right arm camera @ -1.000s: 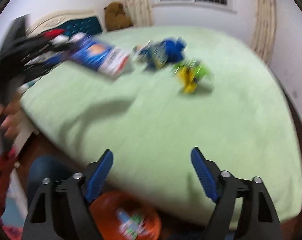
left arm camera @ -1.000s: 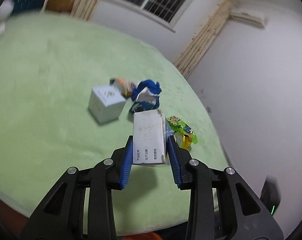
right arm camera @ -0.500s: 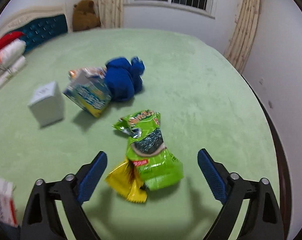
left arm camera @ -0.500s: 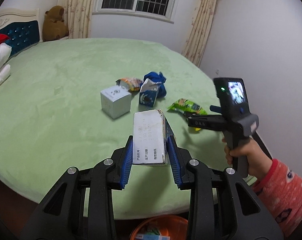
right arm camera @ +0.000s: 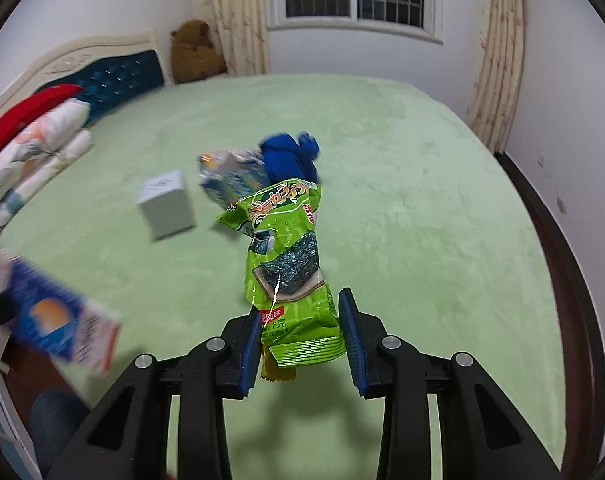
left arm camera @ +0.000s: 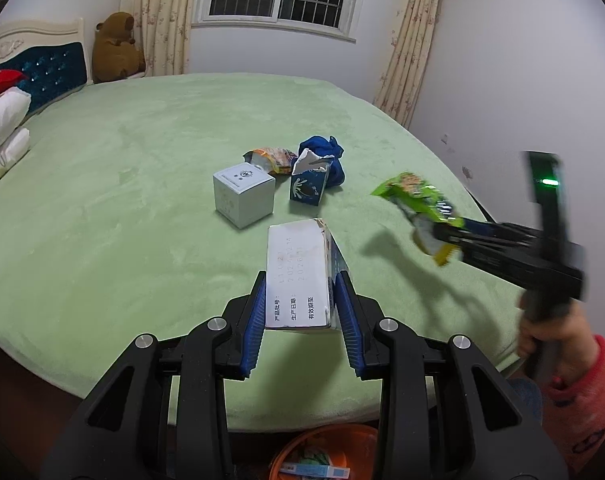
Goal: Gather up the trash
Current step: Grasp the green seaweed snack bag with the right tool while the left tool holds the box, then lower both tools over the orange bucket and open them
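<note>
Green fleece covers the bed [left arm camera: 142,208], and both grippers are already loaded above it. The left gripper [left arm camera: 300,312] is clamped on a white carton [left arm camera: 298,276]; the right gripper [right arm camera: 302,336] pinches the tail of a green snack wrapper [right arm camera: 286,256], which hangs clear of the bed. To drop them well, bring each load squarely over the orange bin [left arm camera: 322,452] below the bed edge before letting go, carton first since it is heavier, and release the limp wrapper low so it does not drift aside. Only the left camera shows that bin, with litter already in it, and the right gripper from the side, blurred. Only the right camera shows the wrapper's print. A grey box [left arm camera: 244,192], a torn blue carton [left arm camera: 308,182], another wrapper [left arm camera: 270,158] and what looks like blue cloth [left arm camera: 326,152] lie mid-bed
</note>
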`<action>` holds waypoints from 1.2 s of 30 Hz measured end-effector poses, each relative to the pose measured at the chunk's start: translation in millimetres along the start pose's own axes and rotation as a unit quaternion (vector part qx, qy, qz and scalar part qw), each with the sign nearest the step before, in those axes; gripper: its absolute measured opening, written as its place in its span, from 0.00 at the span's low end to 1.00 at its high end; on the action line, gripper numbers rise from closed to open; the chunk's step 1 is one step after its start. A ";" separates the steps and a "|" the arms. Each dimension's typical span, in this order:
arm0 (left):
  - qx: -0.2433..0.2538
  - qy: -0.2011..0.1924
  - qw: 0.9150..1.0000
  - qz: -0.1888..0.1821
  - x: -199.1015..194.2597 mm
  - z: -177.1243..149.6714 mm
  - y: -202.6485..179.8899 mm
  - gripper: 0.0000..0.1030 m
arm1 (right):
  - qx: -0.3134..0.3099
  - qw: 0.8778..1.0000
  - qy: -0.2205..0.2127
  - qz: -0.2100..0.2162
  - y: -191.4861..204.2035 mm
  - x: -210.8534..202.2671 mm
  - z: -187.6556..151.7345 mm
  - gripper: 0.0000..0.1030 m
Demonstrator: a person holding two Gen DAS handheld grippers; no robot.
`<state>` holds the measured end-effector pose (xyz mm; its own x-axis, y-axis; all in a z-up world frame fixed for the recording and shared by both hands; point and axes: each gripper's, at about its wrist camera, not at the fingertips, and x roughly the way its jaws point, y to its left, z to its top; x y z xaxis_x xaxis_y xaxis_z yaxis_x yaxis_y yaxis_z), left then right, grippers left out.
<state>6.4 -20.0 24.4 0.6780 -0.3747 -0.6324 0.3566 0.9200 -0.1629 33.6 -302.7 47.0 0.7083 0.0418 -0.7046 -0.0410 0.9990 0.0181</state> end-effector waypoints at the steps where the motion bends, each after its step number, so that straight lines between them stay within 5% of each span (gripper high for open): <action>1: 0.001 0.000 1.000 0.000 -0.6 -0.8 -0.2 0.32 | -0.003 1.000 -0.007 0.010 2.3 -15.8 -5.8 0.35; 8: 0.022 0.003 1.000 0.007 -8.0 -12.4 -8.3 0.32 | -0.029 0.999 -0.031 0.032 17.1 -78.9 -43.1 0.35; 16: 0.070 0.040 0.997 -0.019 -22.4 -48.4 -24.6 0.32 | -0.067 0.995 0.004 0.071 39.1 -101.5 -90.4 0.36; 26: 0.092 0.144 0.985 -0.032 -2.4 -118.9 -37.2 0.32 | -0.092 0.986 0.102 0.090 60.7 -81.9 -156.0 0.36; 36: 0.084 0.251 0.964 -0.028 44.7 -182.3 -31.2 0.32 | -0.094 0.967 0.203 0.123 75.8 -38.4 -212.5 0.35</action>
<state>-91.6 -44.5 -136.8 0.2735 -0.2808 -0.9200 0.5113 0.8525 -0.1082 -146.4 -231.9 -75.4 0.3278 0.2293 -0.9165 -0.3276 0.9375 0.1173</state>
